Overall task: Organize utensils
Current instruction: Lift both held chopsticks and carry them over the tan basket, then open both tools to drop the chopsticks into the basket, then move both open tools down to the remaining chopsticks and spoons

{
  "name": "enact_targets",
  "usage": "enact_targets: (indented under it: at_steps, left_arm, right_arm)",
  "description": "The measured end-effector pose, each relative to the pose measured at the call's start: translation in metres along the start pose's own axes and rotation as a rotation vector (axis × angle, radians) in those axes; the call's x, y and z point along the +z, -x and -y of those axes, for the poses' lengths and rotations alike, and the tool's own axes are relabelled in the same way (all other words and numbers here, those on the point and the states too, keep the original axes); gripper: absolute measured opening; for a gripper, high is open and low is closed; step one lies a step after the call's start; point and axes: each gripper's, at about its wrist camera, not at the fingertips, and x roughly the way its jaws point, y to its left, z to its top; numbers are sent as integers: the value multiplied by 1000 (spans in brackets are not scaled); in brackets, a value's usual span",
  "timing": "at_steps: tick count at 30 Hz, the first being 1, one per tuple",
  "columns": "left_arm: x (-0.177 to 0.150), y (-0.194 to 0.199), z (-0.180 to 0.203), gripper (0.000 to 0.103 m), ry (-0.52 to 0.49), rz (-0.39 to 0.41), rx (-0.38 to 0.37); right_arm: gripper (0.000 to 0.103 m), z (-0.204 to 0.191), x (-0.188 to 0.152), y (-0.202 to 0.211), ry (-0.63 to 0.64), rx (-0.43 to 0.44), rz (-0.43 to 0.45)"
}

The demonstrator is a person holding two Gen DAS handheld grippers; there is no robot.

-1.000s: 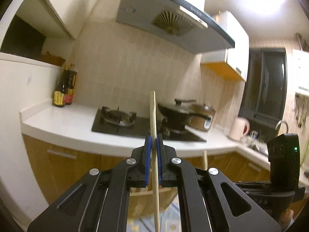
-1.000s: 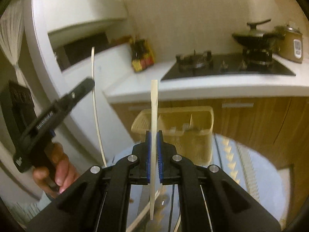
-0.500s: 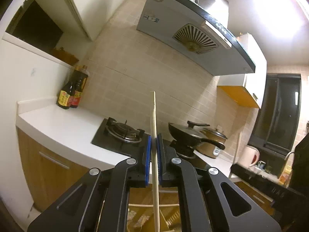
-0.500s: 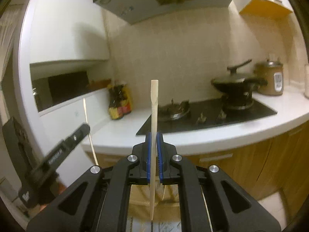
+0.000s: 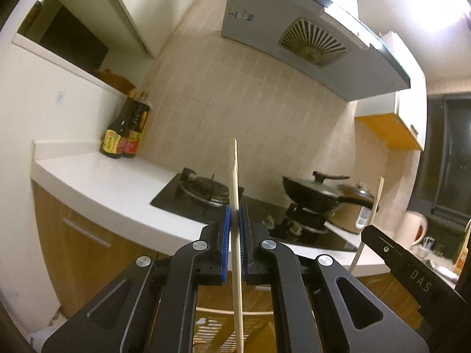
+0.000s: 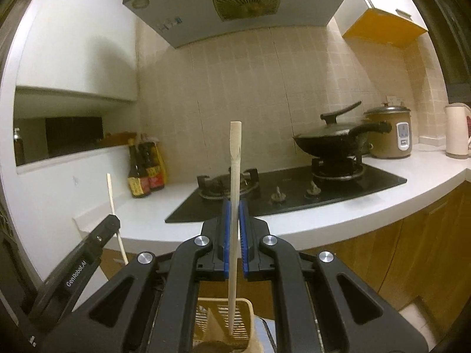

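Left wrist view: the black left gripper [image 5: 234, 229] clamps a thin pale wooden chopstick [image 5: 235, 206] upright, mid-length. Right wrist view: the right gripper [image 6: 234, 223] pinches a second light, stiff, slippery-looking chopstick [image 6: 235, 194] above a slatted yellow basket [image 6: 223, 320].

My left gripper's pale wooden chopstick [image 5: 235, 194] runs off the bottom edge, its lower end unseen. The yellow slatted plastic basket [image 6: 244, 311] sits mostly hidden behind my right gripper's black frame, so I cannot make out its contents. The labels on the dark sauce bottles [image 6: 144, 173] are too small to read.
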Motion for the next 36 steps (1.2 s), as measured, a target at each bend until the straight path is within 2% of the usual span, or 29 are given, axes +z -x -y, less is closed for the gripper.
enact_targets:
  at_steps: [5, 12, 14, 16, 18, 20, 23, 28, 31, 33, 34, 35, 36]
  left_arm:
    - [-14, -3, 1, 4, -50, -5, 18]
    - [-23, -2, -3, 5, -68, -21, 15]
    - [-24, 1, -5, 5, -77, -28, 4]
    - [-23, 7, -8, 14, -85, -30, -2]
    - [-20, 16, -13, 22, -73, -33, -9]
    - [-15, 25, -20, 26, -52, -36, -16]
    - [-6, 43, -28, 28, -31, -37, -31]
    - [19, 82, -31, 40, -28, -32, -74]
    - [27, 99, -24, 47, -77, -71, -93]
    - [25, 103, -17, 51, -133, -194, -139]
    - [22, 103, -16, 51, -151, -245, -154]
    - [14, 104, -15, 51, -175, -317, -151]
    - [8, 105, -15, 51, -194, -367, -142]
  right_arm:
    - [4, -1, -17, -10, 56, -56, 3]
    - [5, -8, -32, -9, 87, -22, -10]
    - [5, -9, -35, -5, 99, -6, -37]
    - [11, -10, -36, -2, 117, -4, -82]
    - [35, -5, -35, 7, 107, 1, -109]
    - [45, 1, -34, 22, 81, 13, -101]
    - [45, 6, -29, 42, 76, 14, -99]
    - [45, 7, -15, 80, 85, 24, -132]
    - [45, 0, -13, 92, 119, 29, -229]
    - [45, -3, -18, 97, 128, 31, -303]
    - [45, -3, -25, 97, 107, 65, -393]
    - [45, -2, -30, 98, 87, 84, -443]
    - [45, -1, -41, 96, 50, 109, -541]
